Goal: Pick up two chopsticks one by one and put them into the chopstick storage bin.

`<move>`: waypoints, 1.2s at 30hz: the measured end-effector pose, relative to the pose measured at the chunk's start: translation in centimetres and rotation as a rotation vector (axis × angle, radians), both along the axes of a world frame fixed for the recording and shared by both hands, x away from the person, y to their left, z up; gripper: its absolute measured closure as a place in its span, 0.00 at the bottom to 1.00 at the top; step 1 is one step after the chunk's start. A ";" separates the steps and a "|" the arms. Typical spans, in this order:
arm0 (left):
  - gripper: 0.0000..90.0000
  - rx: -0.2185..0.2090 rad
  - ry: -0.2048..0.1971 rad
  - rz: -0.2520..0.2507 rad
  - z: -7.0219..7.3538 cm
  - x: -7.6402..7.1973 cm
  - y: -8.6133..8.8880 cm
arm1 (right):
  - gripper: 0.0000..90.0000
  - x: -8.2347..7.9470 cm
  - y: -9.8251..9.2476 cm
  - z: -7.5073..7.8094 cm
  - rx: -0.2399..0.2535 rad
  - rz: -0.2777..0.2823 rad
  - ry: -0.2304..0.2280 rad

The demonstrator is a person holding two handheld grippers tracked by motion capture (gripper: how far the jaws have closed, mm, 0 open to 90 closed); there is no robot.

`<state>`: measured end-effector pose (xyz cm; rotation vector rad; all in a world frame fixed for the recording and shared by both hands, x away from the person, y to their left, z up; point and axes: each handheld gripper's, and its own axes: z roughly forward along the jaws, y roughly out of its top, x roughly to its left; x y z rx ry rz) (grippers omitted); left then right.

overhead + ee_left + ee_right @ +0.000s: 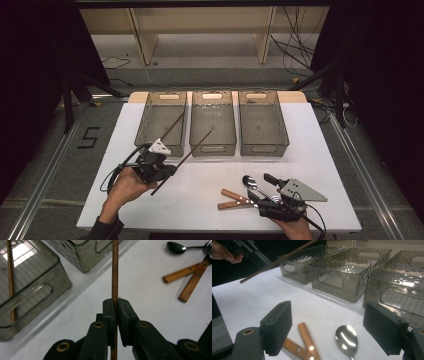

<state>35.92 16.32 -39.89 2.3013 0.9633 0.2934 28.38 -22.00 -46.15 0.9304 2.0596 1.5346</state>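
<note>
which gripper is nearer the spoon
Right. The right gripper hangs open directly over the spoon, whose bowl lies between its jaws in the right gripper view. The left gripper is far across the table, shut on a chopstick.

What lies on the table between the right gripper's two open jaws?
In the right gripper view, the right gripper frames a metal spoon and two wooden handles crossing on the white table.

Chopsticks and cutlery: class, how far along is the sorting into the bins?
Done: one chopstick lies in the left bin. In hand: the left tool grips the second chopstick above the table. Left: the spoon and two wooden-handled pieces lie by the open right tool.
</note>
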 end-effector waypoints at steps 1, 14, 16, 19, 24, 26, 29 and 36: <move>0.94 -0.003 -0.001 0.002 0.2 0.2 0.1 | 0.27 0.0 0.0 0.0 -0.001 0.000 -0.002; 0.94 -0.096 -0.062 0.085 1.5 3.9 2.3 | 0.27 0.1 0.0 -0.1 0.004 0.000 -0.004; 0.94 -0.096 -0.077 0.111 1.7 4.4 2.6 | 0.27 0.1 0.0 0.0 0.002 -0.002 -0.002; 0.94 -0.096 -0.088 0.130 2.0 5.0 3.1 | 0.27 0.1 0.0 -0.1 0.003 0.001 -0.001; 0.94 -0.082 -0.112 0.152 2.3 6.6 3.6 | 0.27 0.1 0.0 -0.1 0.002 0.003 0.001; 0.94 -0.077 -0.113 0.159 2.4 7.4 3.7 | 0.27 0.1 0.0 -0.1 0.005 0.002 0.001; 0.94 -0.058 -0.118 0.174 2.6 8.6 3.9 | 0.27 0.1 0.0 -0.1 0.005 0.000 0.004; 0.94 -0.041 -0.146 0.200 3.0 10.6 4.2 | 0.27 0.2 -0.1 -0.1 0.009 0.000 0.005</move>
